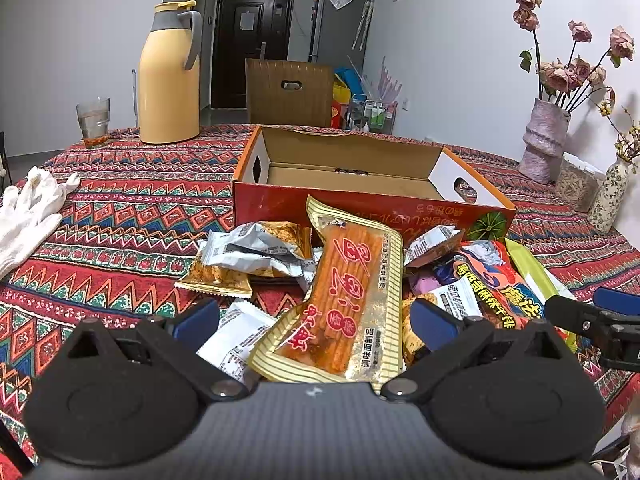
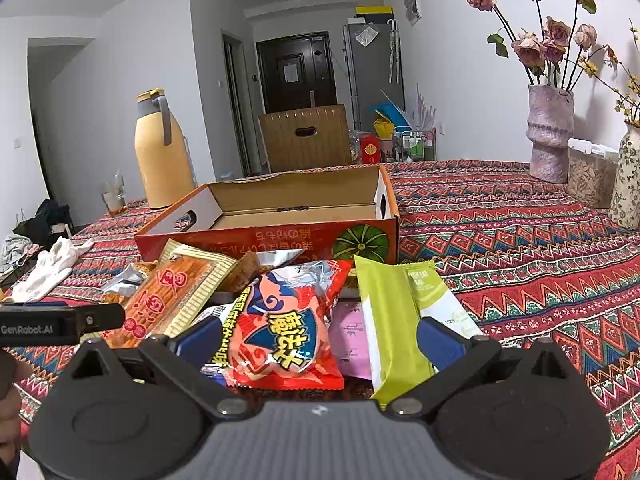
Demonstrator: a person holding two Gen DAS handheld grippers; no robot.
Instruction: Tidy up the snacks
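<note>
Looking across the patterned tabletop (image 1: 132, 216), nothing seems sorted yet: the open cardboard box (image 1: 360, 168) looks empty, apart from something small and dark at its back wall, and the snacks lie heaped just in front of it. The left gripper (image 1: 314, 318) hovers with jaws wide around the long orange spicy-strip packet (image 1: 352, 300), not pressing it. The right gripper (image 2: 318, 338) is equally wide over the red snack bag (image 2: 288, 328), beside a green packet (image 2: 394, 320). Every packet is left to move, I'd judge.

There is one open box (image 1: 360, 208), one yellow jug (image 1: 170, 76), one glass (image 1: 93, 122), one white glove (image 1: 28, 216), two vases with flowers (image 2: 550, 136) and a pile of snack packs (image 2: 288, 320) too jumbled to count
</note>
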